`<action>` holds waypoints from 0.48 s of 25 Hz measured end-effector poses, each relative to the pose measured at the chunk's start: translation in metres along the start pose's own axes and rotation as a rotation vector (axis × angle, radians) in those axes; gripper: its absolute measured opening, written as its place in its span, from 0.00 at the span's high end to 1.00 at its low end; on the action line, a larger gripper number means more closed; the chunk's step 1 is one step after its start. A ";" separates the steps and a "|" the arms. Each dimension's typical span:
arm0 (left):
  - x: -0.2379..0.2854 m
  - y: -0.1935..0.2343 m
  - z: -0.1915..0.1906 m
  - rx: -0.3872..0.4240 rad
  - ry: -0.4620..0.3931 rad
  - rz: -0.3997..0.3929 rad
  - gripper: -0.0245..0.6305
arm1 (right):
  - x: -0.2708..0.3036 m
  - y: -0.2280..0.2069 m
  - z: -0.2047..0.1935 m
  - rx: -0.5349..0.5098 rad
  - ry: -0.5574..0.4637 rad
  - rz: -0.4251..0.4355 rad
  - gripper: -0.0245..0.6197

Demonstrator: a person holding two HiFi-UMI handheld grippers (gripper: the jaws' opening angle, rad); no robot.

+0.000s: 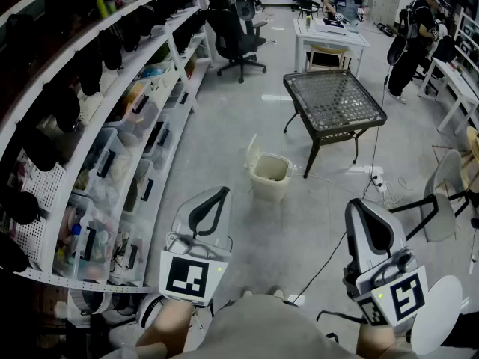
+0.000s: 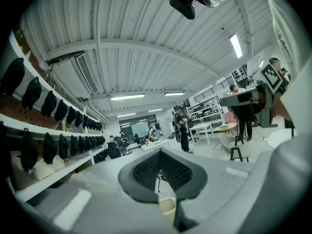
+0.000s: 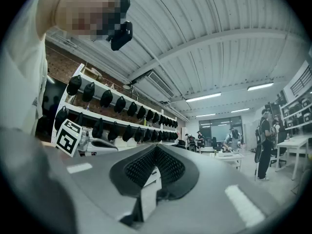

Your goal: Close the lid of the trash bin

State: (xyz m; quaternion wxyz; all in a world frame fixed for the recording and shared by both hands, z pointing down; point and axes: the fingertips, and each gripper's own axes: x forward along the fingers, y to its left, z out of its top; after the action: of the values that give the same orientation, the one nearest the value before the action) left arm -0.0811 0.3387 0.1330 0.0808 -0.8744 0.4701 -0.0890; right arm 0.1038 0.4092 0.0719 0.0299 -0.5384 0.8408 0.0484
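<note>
While two grippers wait at the near edge, one bin point(image 1: 271, 178) stands on the floor beyond them, just near-left of the one black table point(image 1: 290, 100). The left gripper point(image 1: 218, 193) and the right gripper point(image 1: 358, 208) each have their jaws pressed together, with nothing held. The bin stands upright, its long axis vertical and its mouth facing up. Its one lid point(image 1: 253, 152) stands raised at the left edge, leaning slightly left. Bin and lid are pale cream.
</note>
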 end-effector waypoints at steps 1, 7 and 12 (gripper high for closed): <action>0.000 0.001 0.000 0.001 0.001 -0.001 0.96 | 0.000 0.000 0.000 0.001 -0.001 0.000 0.96; 0.004 -0.001 -0.001 -0.003 0.005 -0.002 0.96 | -0.002 -0.010 0.000 0.050 -0.032 -0.011 0.96; 0.007 -0.006 -0.001 -0.009 0.012 0.000 0.96 | -0.005 -0.013 -0.004 0.041 -0.019 -0.001 0.96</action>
State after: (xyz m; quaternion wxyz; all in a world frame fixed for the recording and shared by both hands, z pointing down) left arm -0.0727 0.3367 0.1362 0.0739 -0.8742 0.4710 -0.0923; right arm 0.1178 0.4074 0.0755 0.0492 -0.5378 0.8409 0.0361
